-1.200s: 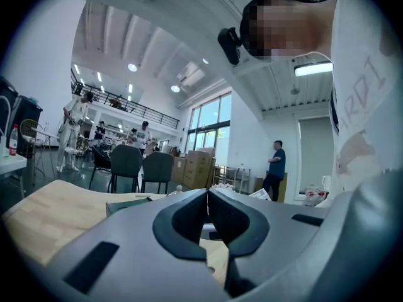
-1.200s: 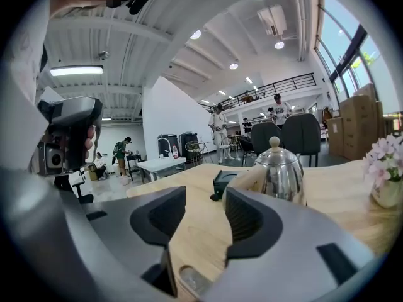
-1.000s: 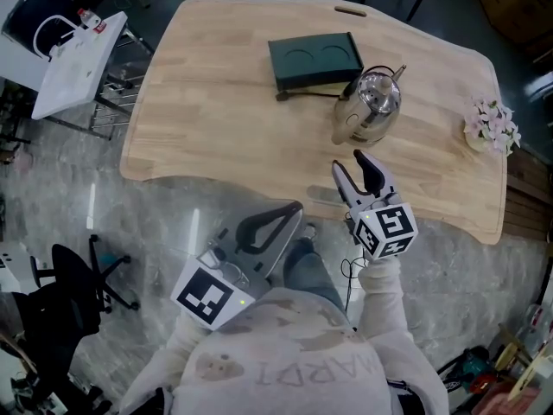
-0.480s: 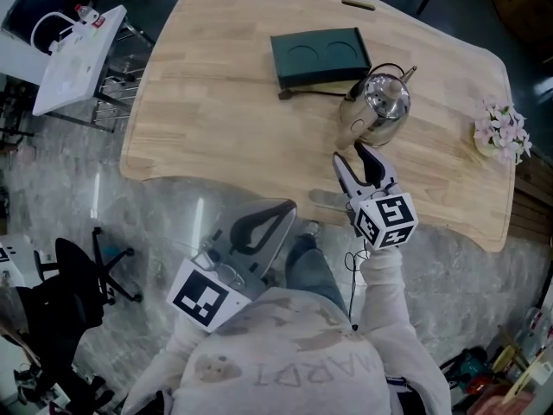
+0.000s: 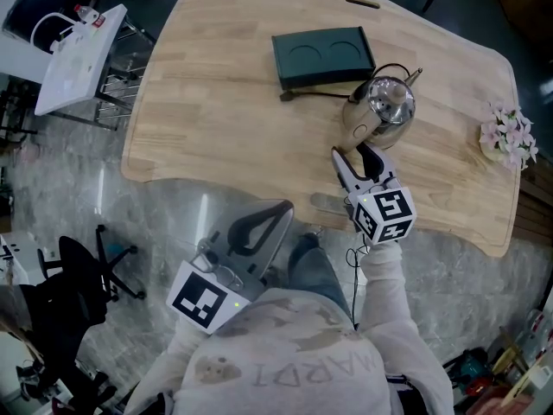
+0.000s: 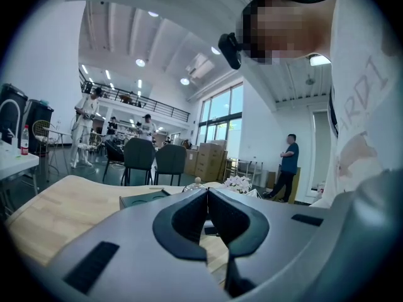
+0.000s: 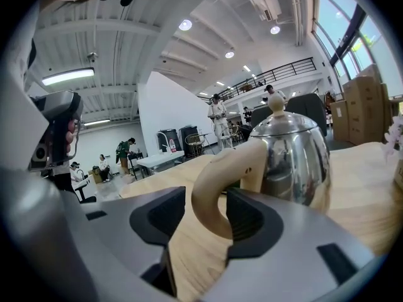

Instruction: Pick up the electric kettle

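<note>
- Right gripper view: my right gripper (image 7: pixel 206 219) straddles the handle (image 7: pixel 214 187) of the electric kettle (image 7: pixel 293 162), jaws apart, not clamped.
- It stands on the table (image 5: pixel 216 102); squeezing and lifting remain.
- Left gripper (image 6: pixel 206 216): jaws together, empty.

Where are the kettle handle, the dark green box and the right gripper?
kettle handle (image 7: pixel 208 200), right gripper view, the curved grip's middle.
dark green box (image 5: pixel 321 57), head view, its top face.
right gripper (image 5: pixel 350 152), head view, between its fingertips.

right gripper (image 5: pixel 354 156) has advanced to straddle the kettle handle (image 7: pixel 213 190).
</note>
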{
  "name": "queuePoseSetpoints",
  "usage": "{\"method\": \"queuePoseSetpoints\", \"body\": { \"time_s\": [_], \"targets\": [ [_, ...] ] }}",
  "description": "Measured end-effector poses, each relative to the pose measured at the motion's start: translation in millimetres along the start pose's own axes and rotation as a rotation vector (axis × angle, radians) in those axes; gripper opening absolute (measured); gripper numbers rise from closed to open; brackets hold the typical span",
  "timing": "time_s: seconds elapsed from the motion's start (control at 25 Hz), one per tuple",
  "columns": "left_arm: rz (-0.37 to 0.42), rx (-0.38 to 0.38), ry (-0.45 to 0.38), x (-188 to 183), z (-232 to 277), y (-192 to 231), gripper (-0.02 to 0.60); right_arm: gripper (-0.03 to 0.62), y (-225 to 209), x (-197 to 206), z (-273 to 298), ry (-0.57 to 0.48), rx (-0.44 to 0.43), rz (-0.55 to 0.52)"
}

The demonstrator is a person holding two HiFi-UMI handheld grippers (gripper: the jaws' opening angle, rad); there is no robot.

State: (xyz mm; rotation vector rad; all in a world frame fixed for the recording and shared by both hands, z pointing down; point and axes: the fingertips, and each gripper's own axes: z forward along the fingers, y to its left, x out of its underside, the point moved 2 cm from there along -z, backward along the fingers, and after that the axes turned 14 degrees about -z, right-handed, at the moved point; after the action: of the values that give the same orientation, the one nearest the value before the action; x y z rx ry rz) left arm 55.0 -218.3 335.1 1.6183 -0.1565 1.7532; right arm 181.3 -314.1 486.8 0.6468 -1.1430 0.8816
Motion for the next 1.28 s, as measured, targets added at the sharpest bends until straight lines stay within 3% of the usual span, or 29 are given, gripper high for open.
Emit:
{"method": "queuePoseSetpoints", "body": {
  "time_s": [1.28],
  "targets": [
    [0.005,-0.061,0.031,5,1,18,0.012,0.186,2,-1,47,-0.004,-0.034,-0.013]
  ]
}}
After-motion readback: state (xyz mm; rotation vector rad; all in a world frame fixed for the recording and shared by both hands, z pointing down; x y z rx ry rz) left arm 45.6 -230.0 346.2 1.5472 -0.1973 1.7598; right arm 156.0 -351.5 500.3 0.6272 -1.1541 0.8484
